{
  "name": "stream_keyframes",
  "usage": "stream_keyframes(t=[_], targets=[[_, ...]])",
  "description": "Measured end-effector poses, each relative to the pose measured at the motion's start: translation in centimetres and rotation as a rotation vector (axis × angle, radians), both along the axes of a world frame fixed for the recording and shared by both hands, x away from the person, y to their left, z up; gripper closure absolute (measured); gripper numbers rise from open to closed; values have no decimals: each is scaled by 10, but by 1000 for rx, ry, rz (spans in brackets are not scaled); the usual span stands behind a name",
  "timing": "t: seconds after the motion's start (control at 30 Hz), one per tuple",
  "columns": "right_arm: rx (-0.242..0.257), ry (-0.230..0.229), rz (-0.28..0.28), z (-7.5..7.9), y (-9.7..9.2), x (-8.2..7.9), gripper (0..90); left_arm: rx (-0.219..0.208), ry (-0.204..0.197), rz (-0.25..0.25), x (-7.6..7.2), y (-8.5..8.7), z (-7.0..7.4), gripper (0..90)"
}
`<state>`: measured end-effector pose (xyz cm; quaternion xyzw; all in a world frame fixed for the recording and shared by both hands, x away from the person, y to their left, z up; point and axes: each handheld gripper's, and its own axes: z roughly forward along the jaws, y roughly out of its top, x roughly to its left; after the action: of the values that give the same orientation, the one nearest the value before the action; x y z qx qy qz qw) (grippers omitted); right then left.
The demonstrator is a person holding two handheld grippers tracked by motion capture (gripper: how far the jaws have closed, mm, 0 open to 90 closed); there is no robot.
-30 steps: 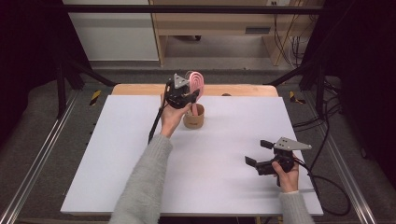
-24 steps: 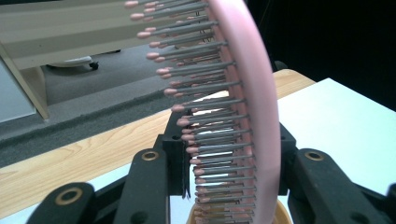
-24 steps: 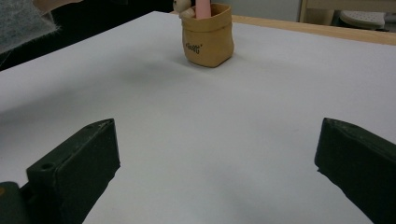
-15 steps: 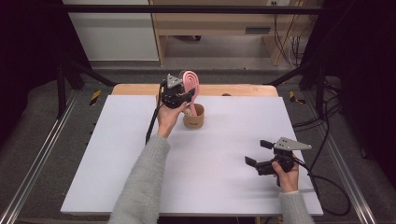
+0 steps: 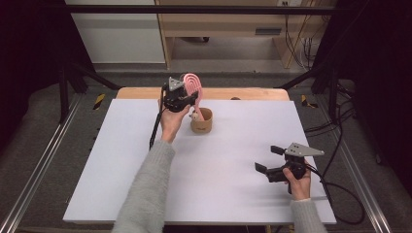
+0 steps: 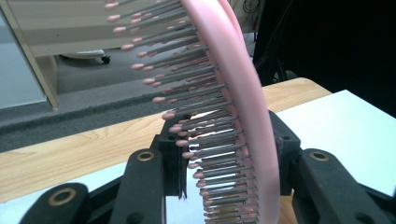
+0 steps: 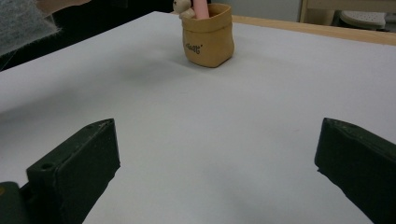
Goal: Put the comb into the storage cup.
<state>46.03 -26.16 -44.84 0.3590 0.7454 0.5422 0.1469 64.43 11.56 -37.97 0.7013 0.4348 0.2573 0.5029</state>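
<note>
In the high view, the tan pot [image 5: 201, 121] stands near the far edge of the white table [image 5: 121, 170], with bare surface all around it. The left gripper [image 5: 180, 99], just beside the pot, clamps a pink hairbrush [image 5: 193, 83] whose handle dips into it. The right gripper [image 5: 270, 159] rests well apart from the pot, jaws spread wide.

In the left gripper view, the jaws squeeze the hairbrush [image 6: 243, 107]; its top is cut off.

In the right gripper view, the pot [image 7: 207, 35] stands ahead, and a small cream figure [image 7: 182, 8] in it is partly cropped.

The brush [image 6: 243, 93] looks like smooth, glossy pink plastic, its thin bristles bead-tipped. The tan pouch [image 7: 208, 41] looks soft and matt. The worktop [image 5: 223, 184] is matt white with a wooden far edge. The gripper [image 6: 224, 186] jaws are matt black plastic.
</note>
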Motion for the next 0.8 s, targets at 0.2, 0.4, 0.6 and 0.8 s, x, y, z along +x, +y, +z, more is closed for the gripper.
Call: stream_keyframes(t=[0.2,0.4,0.6,0.8], targets=[[-1,0,0,0,1,0,3,-14,-7,15,0,6,-3,573],[-2,0,1,-1,1,0,3,-24,10,30,-1,13,-7,563],[-4,1,0,-1,1,1,4,-41,10,33,-1,18,-10,559],[-3,0,1,-1,1,0,3,-43,4,34,-2,18,-12,555]])
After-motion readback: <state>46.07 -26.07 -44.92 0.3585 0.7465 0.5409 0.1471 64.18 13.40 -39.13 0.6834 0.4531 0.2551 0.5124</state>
